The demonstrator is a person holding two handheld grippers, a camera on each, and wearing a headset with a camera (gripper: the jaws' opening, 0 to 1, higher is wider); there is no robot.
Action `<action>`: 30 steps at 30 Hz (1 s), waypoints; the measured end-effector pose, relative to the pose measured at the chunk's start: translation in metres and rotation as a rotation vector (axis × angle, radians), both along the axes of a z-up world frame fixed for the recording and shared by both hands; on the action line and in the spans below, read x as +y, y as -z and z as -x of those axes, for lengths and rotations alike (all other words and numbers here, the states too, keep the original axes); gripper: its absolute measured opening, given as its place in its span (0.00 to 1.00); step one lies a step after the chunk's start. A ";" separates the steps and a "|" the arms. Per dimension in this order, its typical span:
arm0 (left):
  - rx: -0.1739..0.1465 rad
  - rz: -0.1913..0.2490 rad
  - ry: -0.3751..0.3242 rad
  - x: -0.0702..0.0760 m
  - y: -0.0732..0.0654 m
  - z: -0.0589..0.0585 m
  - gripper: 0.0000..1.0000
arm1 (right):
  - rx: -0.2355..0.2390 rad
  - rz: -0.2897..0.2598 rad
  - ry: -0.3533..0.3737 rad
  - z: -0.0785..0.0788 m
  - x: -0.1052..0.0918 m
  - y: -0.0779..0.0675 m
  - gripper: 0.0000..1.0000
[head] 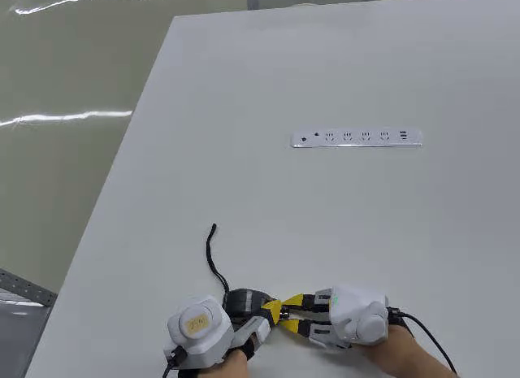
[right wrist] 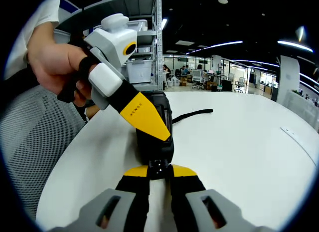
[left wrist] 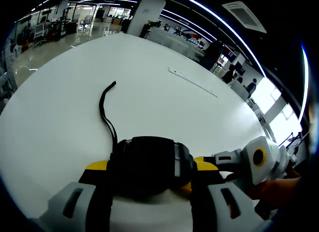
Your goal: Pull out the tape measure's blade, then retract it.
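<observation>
The strap [head: 215, 260] lies farthest left, a thin black cord that runs from the case up the table [head: 325, 215], away from the person. At its near end sits the tape [head: 244, 301], a black case close to the table's near edge, in front of the person.

The left gripper [left wrist: 152, 167] is clenched on this case. In its own view the two yellow tips sit on opposite flanks of the black body. That gripper serves as the anchor.

Just to the right, the right gripper [right wrist: 159, 171] points back at the case. Its jaws are drawn nearly together on the hook [right wrist: 158, 165], a small dark tab at the case's mouth. It appears to be pinching that tab, though the tab is small and the contact is hard to confirm. No blade is visible between the case and the jaws, so the pull seems not yet begun.

The coming move depends on one line. The case lies to the left of the right gripper, and its mouth faces right, toward those jaws. The blade's long axis should therefore run left to right along the near edge. The right hand would likely draw away rightward while the left holds the case.

Farther up the table and to the right lies a strip [head: 357, 138] of sockets, well apart from that path.
</observation>
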State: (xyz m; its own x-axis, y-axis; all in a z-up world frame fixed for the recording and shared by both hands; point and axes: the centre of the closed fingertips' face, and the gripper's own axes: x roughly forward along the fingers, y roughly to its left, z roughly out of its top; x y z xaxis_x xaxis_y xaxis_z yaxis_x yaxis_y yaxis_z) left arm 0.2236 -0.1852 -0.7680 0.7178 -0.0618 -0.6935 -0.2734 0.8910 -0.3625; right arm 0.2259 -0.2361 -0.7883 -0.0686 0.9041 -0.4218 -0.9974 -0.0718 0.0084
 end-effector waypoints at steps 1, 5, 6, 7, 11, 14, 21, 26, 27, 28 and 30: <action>-0.001 -0.001 0.000 0.000 0.000 0.000 0.61 | -0.001 0.000 0.000 0.000 0.000 0.000 0.14; -0.001 -0.002 0.001 0.000 0.000 0.000 0.61 | -0.002 0.002 -0.005 0.000 -0.002 0.000 0.15; -0.001 -0.001 0.002 0.000 0.000 0.000 0.61 | -0.001 0.004 -0.004 0.000 -0.003 0.000 0.15; -0.001 -0.001 0.002 0.000 0.000 0.000 0.61 | 0.004 0.005 -0.003 0.000 -0.005 -0.001 0.14; -0.002 -0.002 0.003 0.001 0.000 0.000 0.61 | -0.007 0.002 -0.005 0.000 -0.011 0.000 0.14; -0.001 -0.002 0.004 0.001 0.001 0.000 0.61 | -0.018 0.003 -0.006 0.000 -0.009 0.000 0.13; -0.001 -0.002 0.003 0.001 0.001 0.000 0.61 | -0.027 0.004 -0.012 -0.001 -0.008 -0.001 0.11; -0.001 0.000 0.001 0.000 0.000 0.000 0.61 | -0.037 0.006 -0.014 0.000 -0.004 0.000 0.10; -0.001 0.001 0.002 0.000 0.000 0.000 0.61 | -0.031 0.006 -0.012 0.000 -0.001 0.000 0.10; -0.001 0.002 0.000 0.001 0.000 0.000 0.61 | -0.030 0.007 -0.012 -0.001 -0.001 0.001 0.10; 0.000 0.004 0.000 0.001 0.000 0.000 0.61 | -0.032 0.006 -0.014 -0.001 0.000 0.000 0.10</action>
